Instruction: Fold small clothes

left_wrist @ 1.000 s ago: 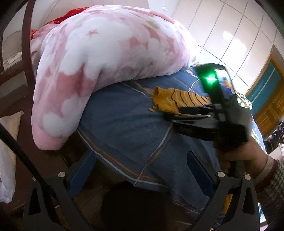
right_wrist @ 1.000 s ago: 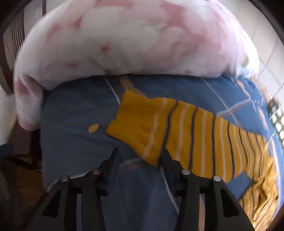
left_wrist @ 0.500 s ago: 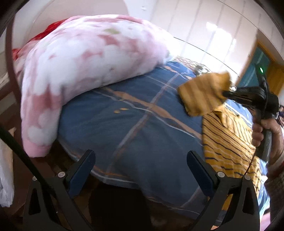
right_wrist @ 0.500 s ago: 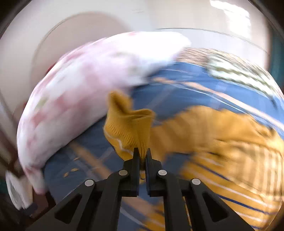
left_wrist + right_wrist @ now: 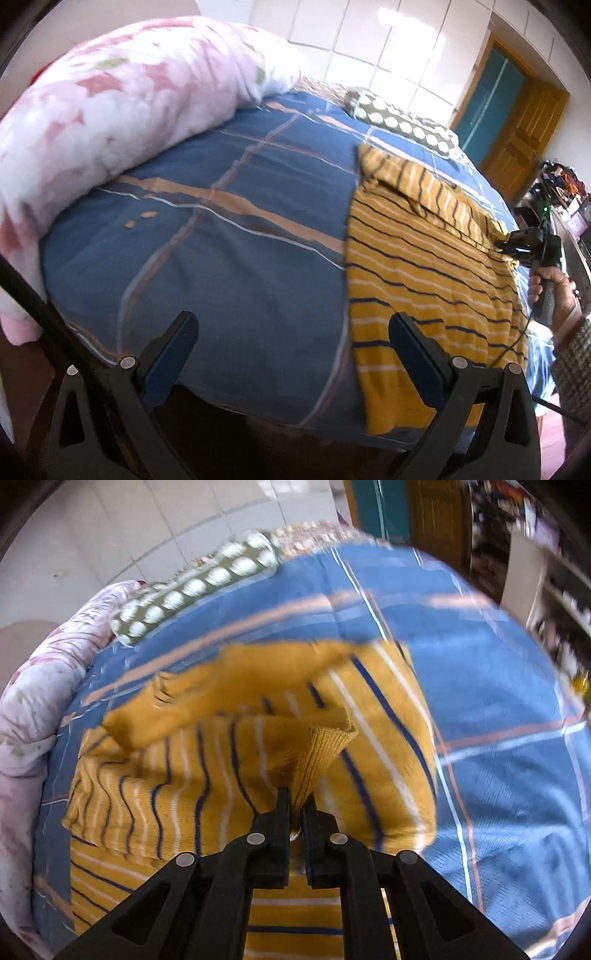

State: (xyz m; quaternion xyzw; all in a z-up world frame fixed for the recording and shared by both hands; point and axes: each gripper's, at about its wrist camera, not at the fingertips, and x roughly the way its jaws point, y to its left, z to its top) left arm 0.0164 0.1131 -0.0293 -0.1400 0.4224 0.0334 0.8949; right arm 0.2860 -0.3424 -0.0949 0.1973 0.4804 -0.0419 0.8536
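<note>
— What lies ahead of the tools, biggest thing first?

— The bed (image 5: 229, 258), covered in a blue sheet with tan and white lines. Along its far-left edge, well beyond the left tool (image 5: 293, 347), sits a rolled pink-and-white blanket (image 5: 122, 107). A brown polka-dot pillow (image 5: 399, 123) rests at the far end.

— And the garment?

— The yellow striped sweater (image 5: 417, 266) is spread on the sheet, ahead and to the right of the left tool. One sleeve (image 5: 229, 701) is drawn across the body toward the right tool (image 5: 296, 806).

— What are the tools doing?

— The right tool is clenched on the sleeve's ribbed cuff (image 5: 317, 753), the knit pinched between its fingers. The left tool is released, its blue pads (image 5: 170, 354) spread wide over the near edge of the bed, grasping nothing.
</note>
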